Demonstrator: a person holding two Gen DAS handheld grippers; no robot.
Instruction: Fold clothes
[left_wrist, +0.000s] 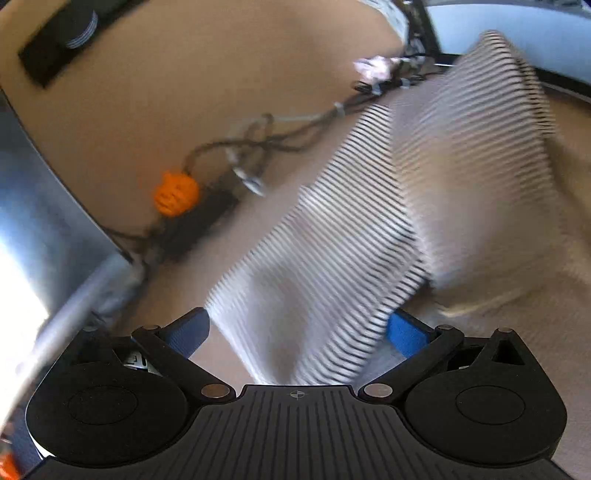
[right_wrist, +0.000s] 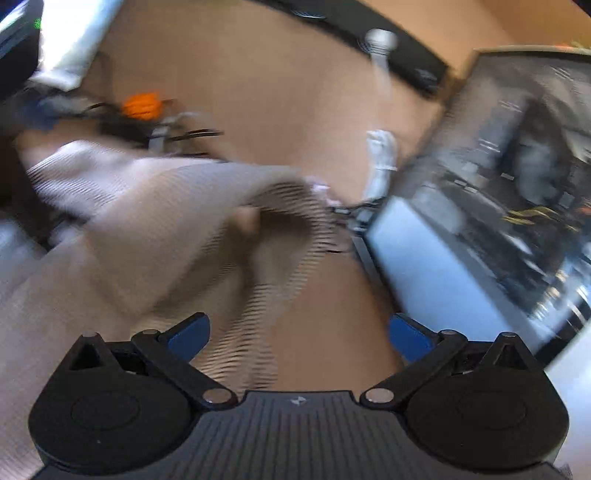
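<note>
Left wrist view: my left tongs (left_wrist: 297, 330) stand with their blue pads (left_wrist: 406, 334) spread wide, closed on nothing. A black-and-white striped garment (left_wrist: 332, 236) lies on the tan bench (left_wrist: 177, 92), one folded corner reaching back between the two pads; whether the cloth touches the right-hand pad I cannot tell, as motion blur smears that edge. The garment runs away diagonally toward the upper right, where a raised fold (left_wrist: 491, 92) stands above the bench surface. Beside the garment, to its left, lies a tangle of dark cables (left_wrist: 258, 144) with a small orange pumpkin-shaped object (left_wrist: 176, 192) against a black block. A grey metal frame (left_wrist: 55, 221) borders the bench at far left.

Right wrist view: my right tongs (right_wrist: 299, 332) likewise stand parted, pads well apart and holding nothing. The same striped garment (right_wrist: 166, 229) is heaped to the left and ahead, a striped edge trailing down toward the left pad (right_wrist: 190, 336). The orange object (right_wrist: 142, 105) and cables appear beyond the heap. At right stands a monitor (right_wrist: 517, 184), its screen dark and reflective. The whole frame is heavily blurred.
</note>
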